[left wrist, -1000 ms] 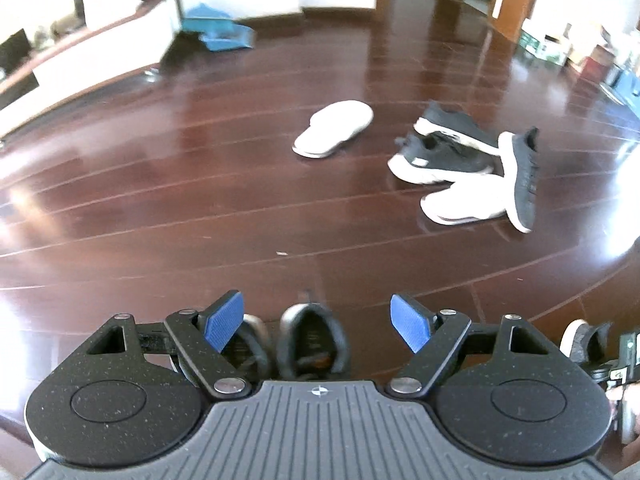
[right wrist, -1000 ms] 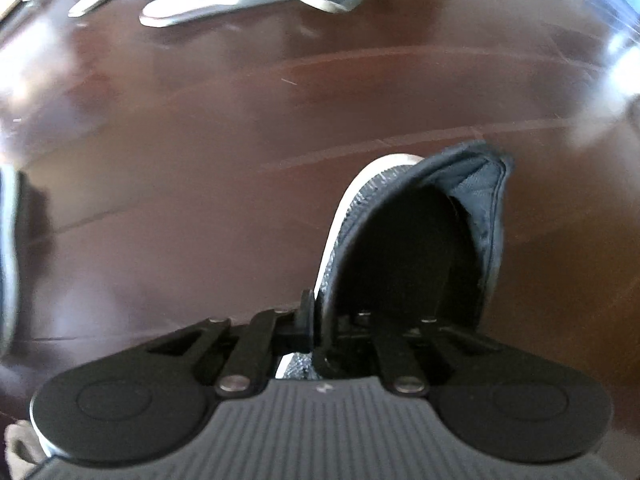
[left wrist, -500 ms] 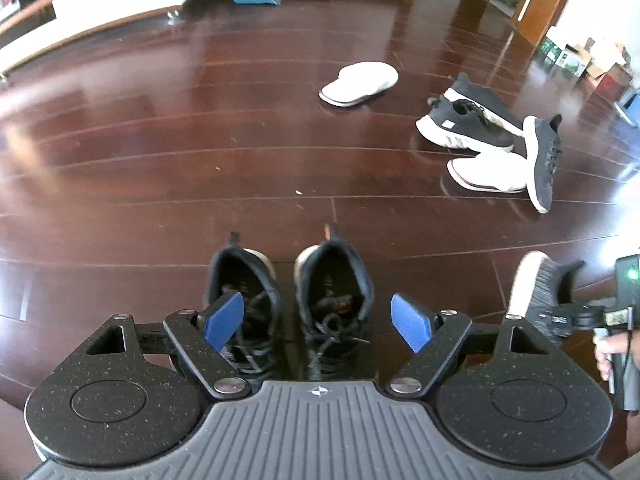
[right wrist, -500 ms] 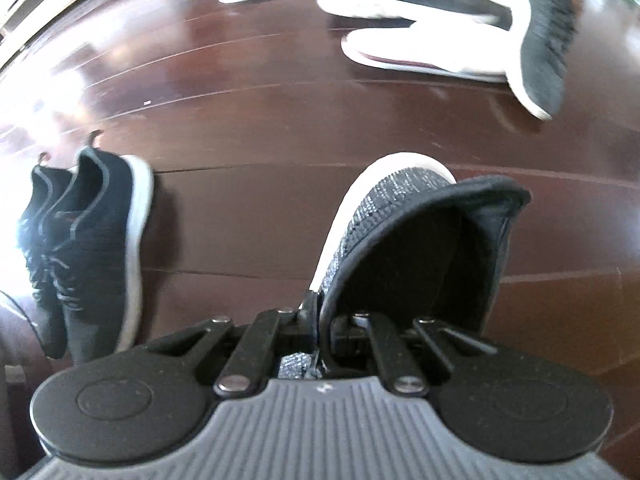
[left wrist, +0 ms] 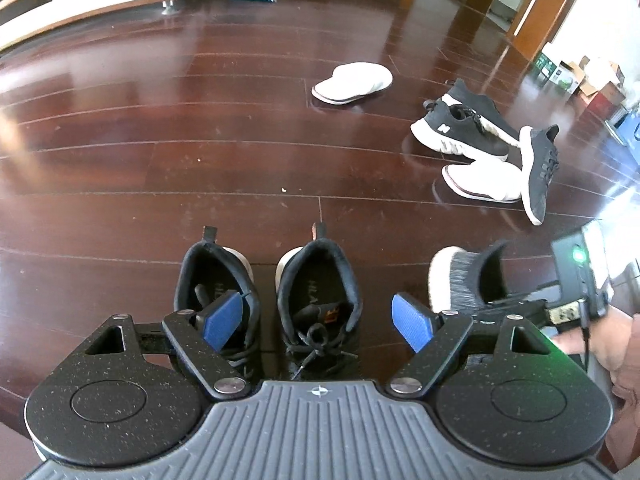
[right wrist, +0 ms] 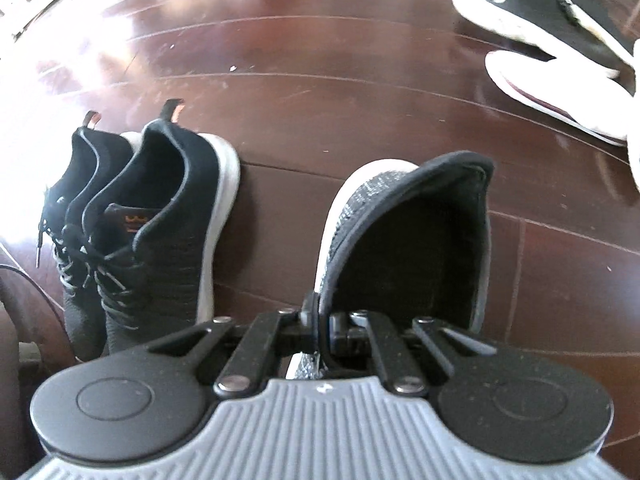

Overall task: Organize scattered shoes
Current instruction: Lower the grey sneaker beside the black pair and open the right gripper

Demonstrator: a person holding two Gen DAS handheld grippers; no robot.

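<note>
My left gripper [left wrist: 318, 316] is speckled black — two round discs, silver screws, a ribbed grey body with a small compass mark, blue ridged pads on its fingers [left wrist: 222, 315]. My right gripper [right wrist: 324, 326] matches; seen from the left, it carries a green light.

A white "N" logo stands on the side of the black sneaker [left wrist: 460, 132] at two o'clock on the floor in the left wrist view. The insoles of the black laced pair [left wrist: 316, 300] at six o'clock carry pale letters (perhaps "HLA", hard to read). An orange tongue label [left wrist: 332, 314] is illegible.
</note>
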